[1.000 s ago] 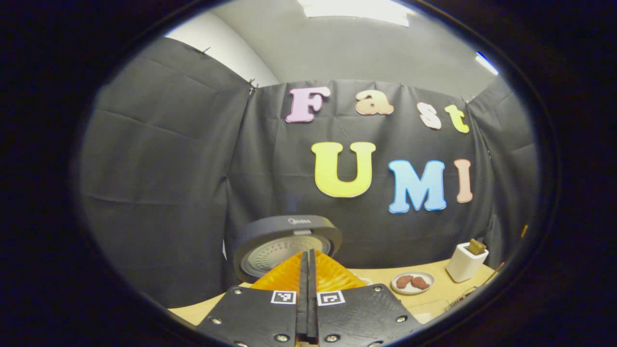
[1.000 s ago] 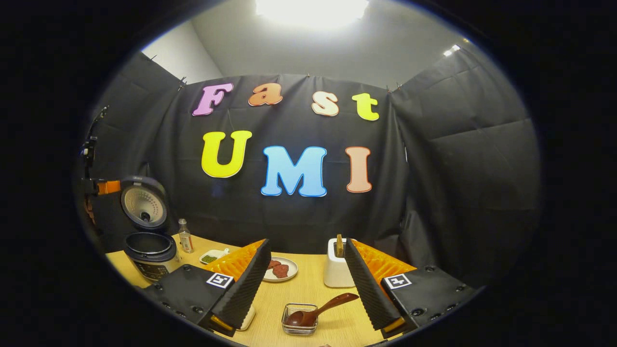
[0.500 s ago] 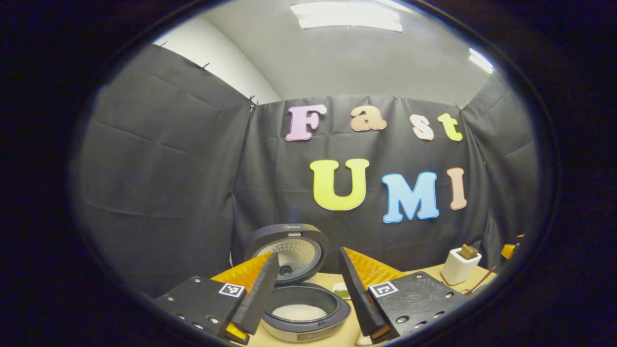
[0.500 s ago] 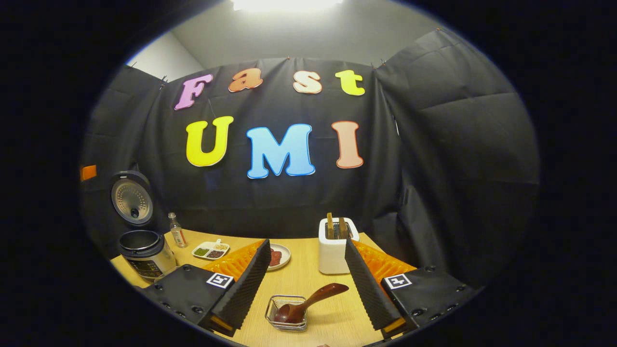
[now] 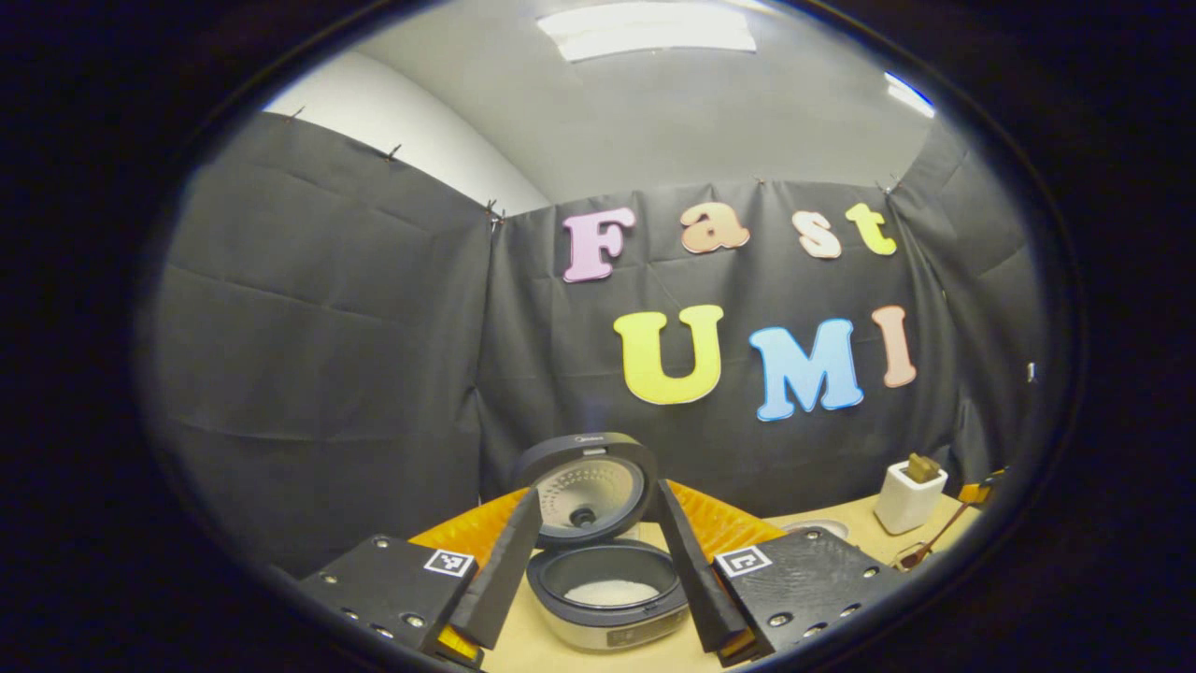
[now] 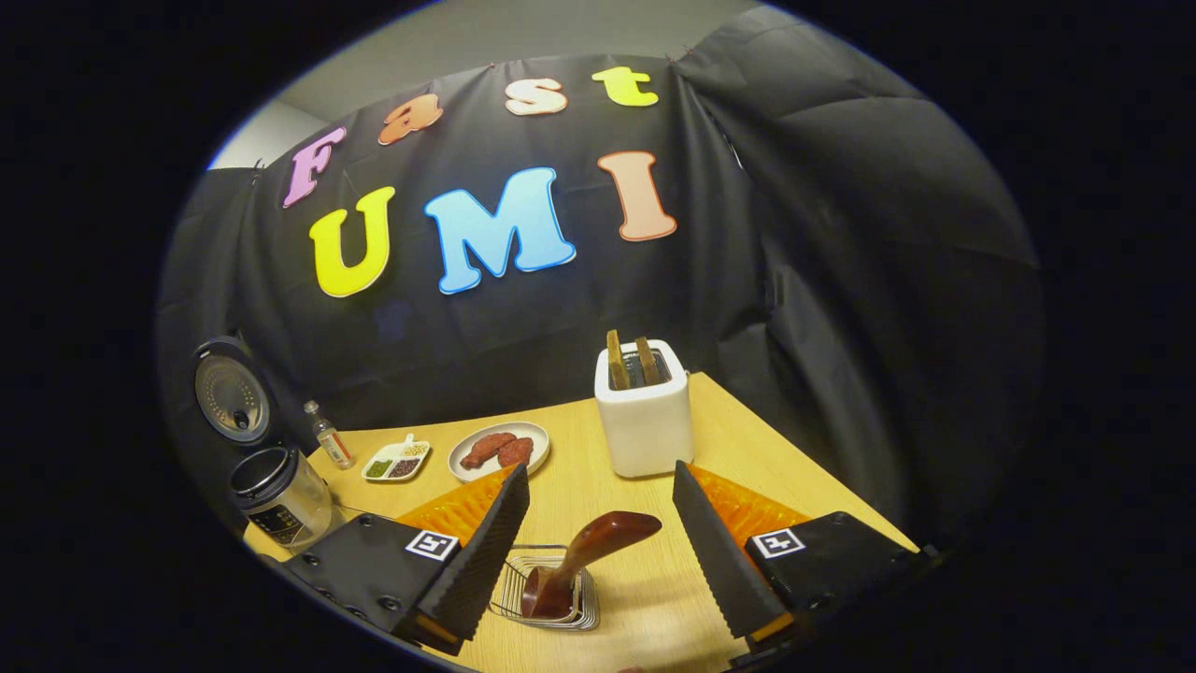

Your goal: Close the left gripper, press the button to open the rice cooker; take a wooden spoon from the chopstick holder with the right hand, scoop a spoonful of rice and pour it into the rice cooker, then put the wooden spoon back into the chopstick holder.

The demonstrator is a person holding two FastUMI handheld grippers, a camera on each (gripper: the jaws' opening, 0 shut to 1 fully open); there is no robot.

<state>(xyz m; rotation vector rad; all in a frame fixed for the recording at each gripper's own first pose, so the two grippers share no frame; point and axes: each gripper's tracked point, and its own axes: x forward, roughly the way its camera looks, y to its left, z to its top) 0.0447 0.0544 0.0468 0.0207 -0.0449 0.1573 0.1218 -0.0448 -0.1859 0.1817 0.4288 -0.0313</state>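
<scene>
Worktop (image 6: 729, 439): light wood, backed by the black cloth wall.

Rice cooker (image 5: 609, 598): lid up and standing behind the pot, white rice in the bottom of the inner pot. In the left gripper view it sits at 6 o'clock, framed between the fingers; in the right gripper view it stands at 8 o'clock (image 6: 278, 500), at the far left end of the worktop.

Toaster (image 6: 643, 411): white, 2 brown slices upright in its slots, at 12 o'clock from the spoon.

Left hand-held gripper (image 5: 598, 570): fingers spread wide, nothing between them, poised in front of the open cooker.

Right hand-held gripper (image 6: 598, 551): fingers spread wide, holding nothing; the spoon lies in the gap, touching neither finger.

Plate (image 6: 499, 450): white, with 2 reddish pieces, at 10 o'clock from the spoon.

Chopstick holder (image 6: 548, 593): small wire basket on the worktop, at 6 o'clock in the right gripper view.

Wooden spoon (image 6: 584, 556): dark brown, bowl down in the holder, handle tilted up toward 1 o'clock.

Divided dish (image 6: 396, 462): white, green and dark contents.

Bottle (image 6: 327, 436): small, clear, upright, just beside the cooker.
</scene>
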